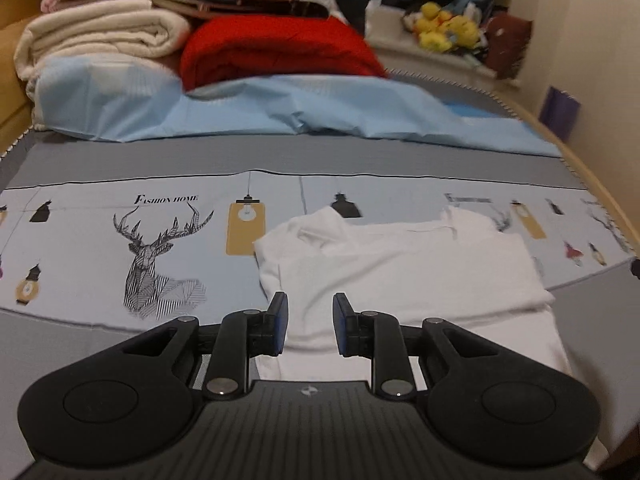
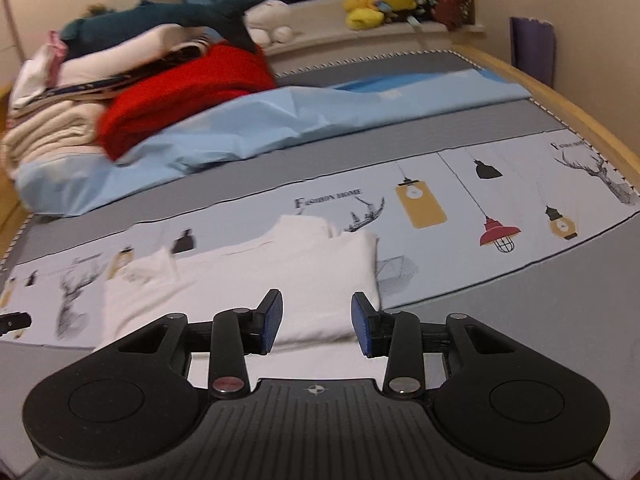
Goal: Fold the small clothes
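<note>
A small white garment (image 1: pixel 404 272) lies flat and partly folded on the printed bed sheet (image 1: pixel 120 240), its far edge doubled over. In the left wrist view my left gripper (image 1: pixel 310 326) hovers above the garment's near left part, open, with nothing between its blue pads. The right wrist view shows the same white garment (image 2: pixel 256 280) under my right gripper (image 2: pixel 316 326), which is also open and empty, above the garment's near right corner. Neither gripper touches the cloth.
A light blue sheet (image 1: pixel 280 108) lies bunched across the bed behind the garment. A red blanket (image 1: pixel 276 48) and cream folded bedding (image 1: pixel 104 36) are stacked at the back left. Yellow plush toys (image 2: pixel 376 0) sit on the window ledge. A wooden bed edge (image 2: pixel 560 92) runs along the right.
</note>
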`<act>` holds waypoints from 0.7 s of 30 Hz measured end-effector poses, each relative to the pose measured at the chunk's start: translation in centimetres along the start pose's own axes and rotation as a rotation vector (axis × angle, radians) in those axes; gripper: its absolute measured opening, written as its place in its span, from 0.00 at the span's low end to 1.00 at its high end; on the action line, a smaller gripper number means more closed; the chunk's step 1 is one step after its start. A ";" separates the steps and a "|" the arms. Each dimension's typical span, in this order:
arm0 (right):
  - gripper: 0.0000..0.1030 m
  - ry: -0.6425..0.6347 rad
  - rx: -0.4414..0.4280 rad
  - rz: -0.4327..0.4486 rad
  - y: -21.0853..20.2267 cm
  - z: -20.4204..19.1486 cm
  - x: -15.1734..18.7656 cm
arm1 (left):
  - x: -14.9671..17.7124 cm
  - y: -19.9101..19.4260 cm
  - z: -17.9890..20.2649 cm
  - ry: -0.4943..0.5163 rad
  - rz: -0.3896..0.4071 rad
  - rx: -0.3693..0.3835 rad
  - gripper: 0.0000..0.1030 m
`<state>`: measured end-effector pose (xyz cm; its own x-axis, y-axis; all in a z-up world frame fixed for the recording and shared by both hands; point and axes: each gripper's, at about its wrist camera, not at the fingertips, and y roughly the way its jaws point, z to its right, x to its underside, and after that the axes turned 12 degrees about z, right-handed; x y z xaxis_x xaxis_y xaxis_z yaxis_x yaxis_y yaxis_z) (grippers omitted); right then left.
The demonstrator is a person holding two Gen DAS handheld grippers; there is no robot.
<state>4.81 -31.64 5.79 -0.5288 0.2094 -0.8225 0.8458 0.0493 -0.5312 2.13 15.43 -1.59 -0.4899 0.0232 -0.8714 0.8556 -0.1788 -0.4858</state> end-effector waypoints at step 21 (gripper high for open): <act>0.38 0.199 0.151 -0.230 -5.4 7.2 13.6 | 16.8 -4.7 -5.3 -0.179 -0.354 0.079 0.22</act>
<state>-7.43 -36.04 -4.02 -0.6678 0.3967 -0.6299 0.6780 -0.0252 -0.7347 -9.21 21.84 -14.29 -0.7795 -0.0734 -0.6221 0.6165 -0.2655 -0.7412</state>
